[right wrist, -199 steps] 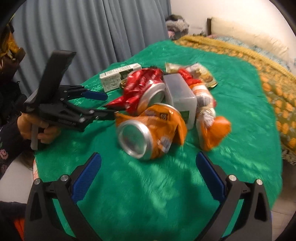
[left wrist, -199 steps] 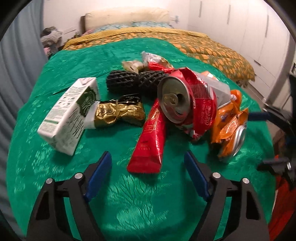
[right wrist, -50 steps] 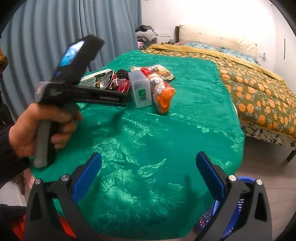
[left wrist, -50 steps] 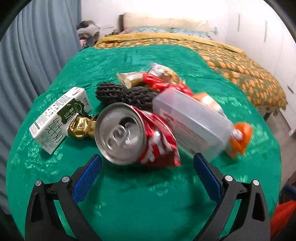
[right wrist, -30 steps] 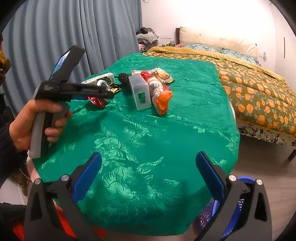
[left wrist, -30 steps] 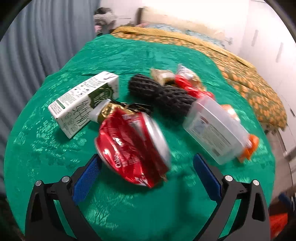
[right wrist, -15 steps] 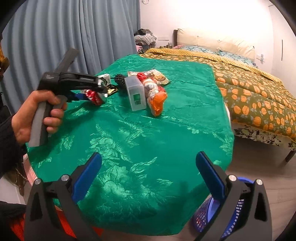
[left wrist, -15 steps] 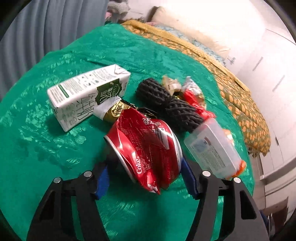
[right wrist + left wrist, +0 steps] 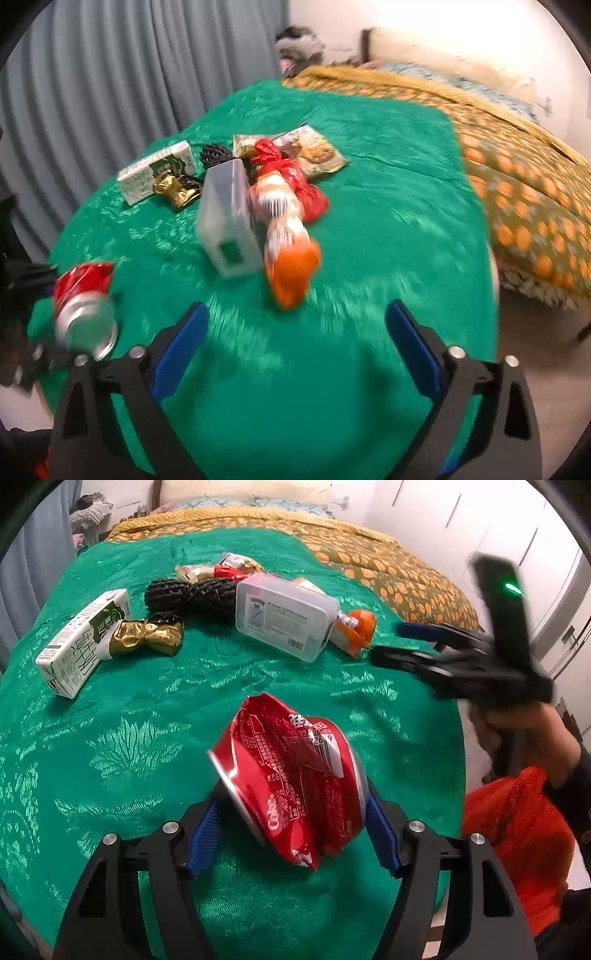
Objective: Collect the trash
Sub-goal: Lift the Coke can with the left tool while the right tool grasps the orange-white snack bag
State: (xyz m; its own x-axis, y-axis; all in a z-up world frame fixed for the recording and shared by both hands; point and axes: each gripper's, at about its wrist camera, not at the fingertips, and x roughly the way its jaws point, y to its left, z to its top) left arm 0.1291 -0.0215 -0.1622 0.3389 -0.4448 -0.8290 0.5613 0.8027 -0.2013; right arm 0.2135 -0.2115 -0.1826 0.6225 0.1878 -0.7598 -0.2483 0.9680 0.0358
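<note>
The left gripper is clamped on the crushed red can, lifted off the green cloth for binning, while the right gripper, its 2 jaws just narrowed but empty, seemingly nears the orange wrapper.

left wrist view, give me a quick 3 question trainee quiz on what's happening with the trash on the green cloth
1. True or false: the left gripper is shut on the crushed red soda can.
2. Which lies against the white and green drink carton? A) the crumpled gold foil wrapper B) the clear plastic lidded box C) the orange snack wrapper
3. Fill in: the right gripper holds ____.

Key: 1 true, the can sits pinched between the blue pads. 2 A. 3 nothing; its jaws have just been closing, with only the green tablecloth between them.
</note>
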